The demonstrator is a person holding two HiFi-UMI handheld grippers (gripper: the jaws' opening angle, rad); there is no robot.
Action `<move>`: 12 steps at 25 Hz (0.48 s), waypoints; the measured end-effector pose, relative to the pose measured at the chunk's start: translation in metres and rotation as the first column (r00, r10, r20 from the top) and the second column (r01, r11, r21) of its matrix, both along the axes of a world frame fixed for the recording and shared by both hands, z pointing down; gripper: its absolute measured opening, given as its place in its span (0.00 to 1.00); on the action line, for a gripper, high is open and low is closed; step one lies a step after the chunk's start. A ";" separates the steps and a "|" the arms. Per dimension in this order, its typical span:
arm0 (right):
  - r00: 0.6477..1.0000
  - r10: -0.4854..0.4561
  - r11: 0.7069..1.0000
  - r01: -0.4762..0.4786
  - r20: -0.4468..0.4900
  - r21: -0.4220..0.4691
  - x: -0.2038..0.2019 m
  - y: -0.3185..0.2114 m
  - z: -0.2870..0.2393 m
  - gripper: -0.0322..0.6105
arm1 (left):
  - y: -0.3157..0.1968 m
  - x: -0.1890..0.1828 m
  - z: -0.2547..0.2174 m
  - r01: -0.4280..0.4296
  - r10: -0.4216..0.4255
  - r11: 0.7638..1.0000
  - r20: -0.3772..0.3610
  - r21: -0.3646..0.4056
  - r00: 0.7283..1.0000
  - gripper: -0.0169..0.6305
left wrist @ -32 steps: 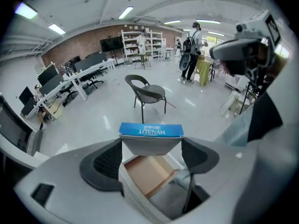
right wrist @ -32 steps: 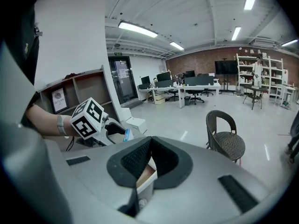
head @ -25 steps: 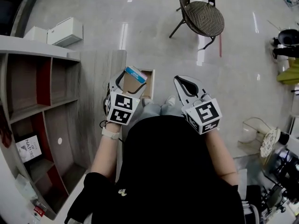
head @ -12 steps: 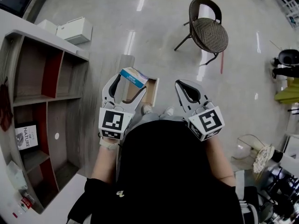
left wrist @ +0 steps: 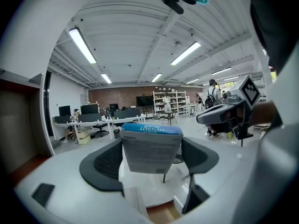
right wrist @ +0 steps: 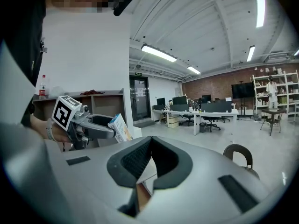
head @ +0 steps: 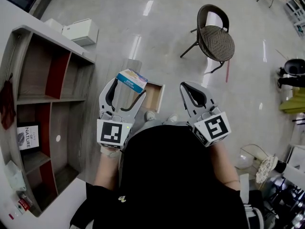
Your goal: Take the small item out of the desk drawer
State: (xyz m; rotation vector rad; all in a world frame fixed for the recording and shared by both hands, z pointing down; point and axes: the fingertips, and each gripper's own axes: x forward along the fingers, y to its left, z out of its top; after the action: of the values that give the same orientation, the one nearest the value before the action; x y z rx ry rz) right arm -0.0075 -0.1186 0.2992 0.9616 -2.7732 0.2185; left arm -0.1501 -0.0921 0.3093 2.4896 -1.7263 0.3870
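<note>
– Since a second ago you've raised your left gripper (head: 127, 90); it clamps the small box (head: 132, 80) at centre frame, clear above the open drawer (head: 155, 97).
– And my right gripper (head: 187, 87)?
– Jaws together, empty. Hold your squeeze even and carry the box level.

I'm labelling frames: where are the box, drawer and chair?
box (head: 132, 80), head view, its upper face.
drawer (head: 153, 97), head view, its wooden inside.
chair (head: 217, 36), head view, its woven seat.
</note>
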 end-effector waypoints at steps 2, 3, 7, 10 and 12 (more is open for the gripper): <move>1.000 -0.008 1.000 0.008 0.000 0.005 -0.002 0.001 -0.001 0.04 | 0.001 -0.004 -0.006 0.017 -0.016 0.999 -0.025 0.031 1.000 0.65; 1.000 -0.012 1.000 0.012 -0.001 0.006 -0.003 0.001 -0.001 0.04 | 0.002 -0.005 -0.008 0.020 -0.019 0.999 -0.028 0.040 0.999 0.65; 1.000 -0.021 1.000 0.021 -0.012 0.017 -0.008 0.000 -0.002 0.04 | 0.002 -0.007 -0.009 0.022 -0.020 0.998 -0.028 0.050 0.999 0.65; 0.999 -0.031 0.999 0.032 -0.017 0.027 -0.012 0.000 -0.002 0.04 | 0.002 -0.009 -0.009 0.028 -0.027 0.998 -0.027 0.058 0.999 0.65; 0.999 -0.034 0.999 0.034 -0.013 0.022 -0.014 0.000 -0.003 0.04 | 0.001 -0.010 -0.009 0.031 -0.029 0.998 -0.026 0.058 0.999 0.65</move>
State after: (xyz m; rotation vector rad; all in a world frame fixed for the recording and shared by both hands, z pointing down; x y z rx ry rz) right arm -0.0213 -0.1183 0.2963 0.9165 -2.7840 0.1762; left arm -0.1598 -0.0907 0.3008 2.4937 -1.7888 0.3063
